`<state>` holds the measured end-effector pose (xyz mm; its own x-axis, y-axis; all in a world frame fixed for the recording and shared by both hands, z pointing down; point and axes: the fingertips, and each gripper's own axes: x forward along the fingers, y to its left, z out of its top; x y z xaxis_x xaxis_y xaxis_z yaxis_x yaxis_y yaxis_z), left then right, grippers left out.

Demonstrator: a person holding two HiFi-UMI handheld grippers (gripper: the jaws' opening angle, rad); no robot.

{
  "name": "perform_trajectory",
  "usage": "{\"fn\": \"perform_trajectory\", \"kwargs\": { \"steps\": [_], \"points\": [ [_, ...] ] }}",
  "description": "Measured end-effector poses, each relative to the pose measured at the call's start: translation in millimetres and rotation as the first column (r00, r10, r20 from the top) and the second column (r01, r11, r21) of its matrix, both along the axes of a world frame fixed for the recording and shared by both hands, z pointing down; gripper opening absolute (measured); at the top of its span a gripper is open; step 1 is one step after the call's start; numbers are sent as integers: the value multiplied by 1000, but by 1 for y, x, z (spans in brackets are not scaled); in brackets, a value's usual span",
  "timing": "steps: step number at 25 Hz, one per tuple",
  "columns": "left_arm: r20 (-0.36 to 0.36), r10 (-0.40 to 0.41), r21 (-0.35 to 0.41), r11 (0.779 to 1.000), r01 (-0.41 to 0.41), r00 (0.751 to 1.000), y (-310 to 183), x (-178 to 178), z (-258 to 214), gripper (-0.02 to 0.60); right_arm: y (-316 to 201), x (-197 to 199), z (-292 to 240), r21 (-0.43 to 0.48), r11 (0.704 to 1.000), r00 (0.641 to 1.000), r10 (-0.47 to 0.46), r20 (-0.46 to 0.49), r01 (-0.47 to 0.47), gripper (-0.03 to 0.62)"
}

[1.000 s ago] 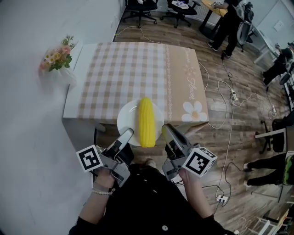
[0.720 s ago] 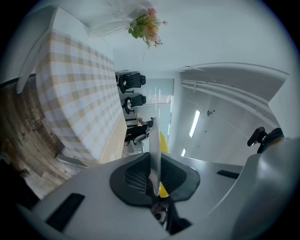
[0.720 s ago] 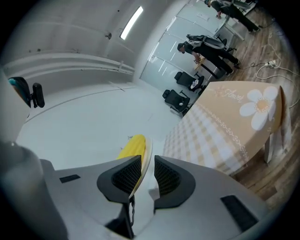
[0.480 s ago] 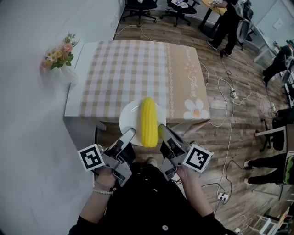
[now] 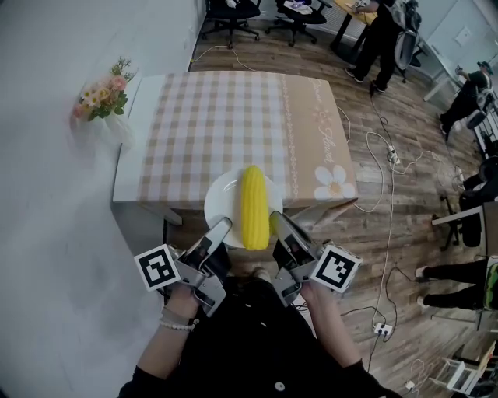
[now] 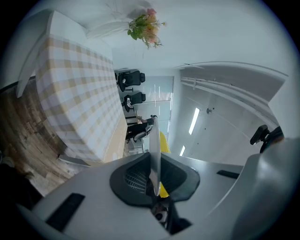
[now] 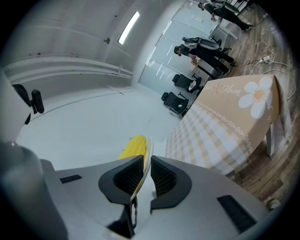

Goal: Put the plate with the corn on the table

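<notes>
A white plate (image 5: 223, 200) carries a yellow corn cob (image 5: 253, 207) lying lengthwise. It hangs over the near edge of the table (image 5: 233, 124), which has a beige checked cloth. My left gripper (image 5: 220, 229) is shut on the plate's near-left rim and my right gripper (image 5: 275, 221) is shut on its near-right rim. In the left gripper view the plate (image 6: 154, 154) shows edge-on between the jaws, with corn (image 6: 163, 140) behind. In the right gripper view the plate rim (image 7: 145, 164) sits pinched between the jaws, with the corn (image 7: 132, 146) above them.
A vase of flowers (image 5: 99, 97) stands on the table's far-left corner. Office chairs (image 5: 232, 14) and standing people (image 5: 379, 35) are beyond the table. Cables and a power strip (image 5: 391, 159) lie on the wooden floor to the right.
Both grippers have carried the plate and corn slightly forward, towards the table; the grip has not changed.
</notes>
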<state>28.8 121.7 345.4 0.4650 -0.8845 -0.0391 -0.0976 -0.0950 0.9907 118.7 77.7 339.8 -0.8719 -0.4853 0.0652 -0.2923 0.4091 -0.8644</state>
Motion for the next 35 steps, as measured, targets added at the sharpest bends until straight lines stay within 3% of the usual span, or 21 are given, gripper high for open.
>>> {"fn": "perform_trajectory", "kwargs": {
  "steps": [16, 21, 35],
  "points": [
    [24, -6, 15, 1000, 6, 1000, 18, -37, 0, 34, 17, -37, 0, 37, 999, 999, -3, -50, 5, 77],
    [20, -1, 15, 1000, 1, 1000, 0, -47, -3, 34, -1, -47, -4, 35, 999, 999, 1, -36, 0, 78],
    [9, -15, 18, 1000, 15, 1000, -13, -37, -1, 34, -14, -38, -2, 53, 999, 999, -5, -40, 7, 78]
  ]
}}
